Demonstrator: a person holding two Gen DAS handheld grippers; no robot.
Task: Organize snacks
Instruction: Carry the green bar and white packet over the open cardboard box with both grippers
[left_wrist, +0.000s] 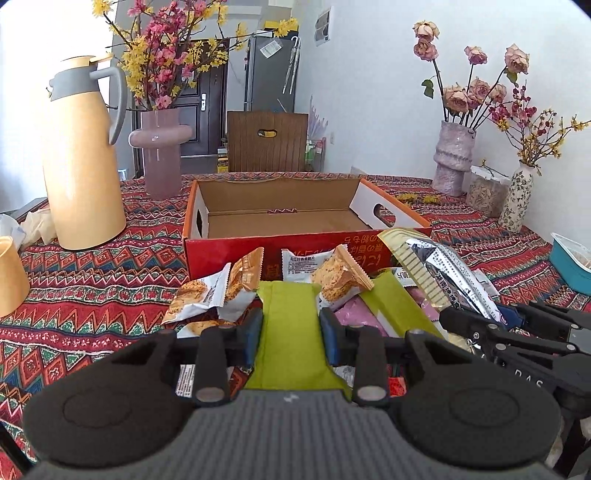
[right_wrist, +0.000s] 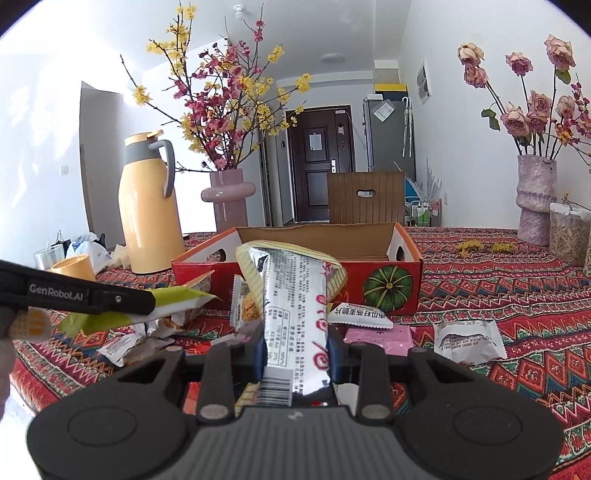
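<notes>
An open red cardboard box stands empty mid-table; it also shows in the right wrist view. My left gripper is shut on a green snack packet, held above the snack pile in front of the box. My right gripper is shut on a silver snack packet with a yellow striped end, held upright before the box. The silver packet also shows in the left wrist view. Several biscuit packets and a pink packet lie on the patterned cloth.
A yellow thermos jug and a pink vase of blossoms stand left of the box. A rough pink vase with roses, a jar and a small floral vase stand at the right. A teal container sits at the right edge.
</notes>
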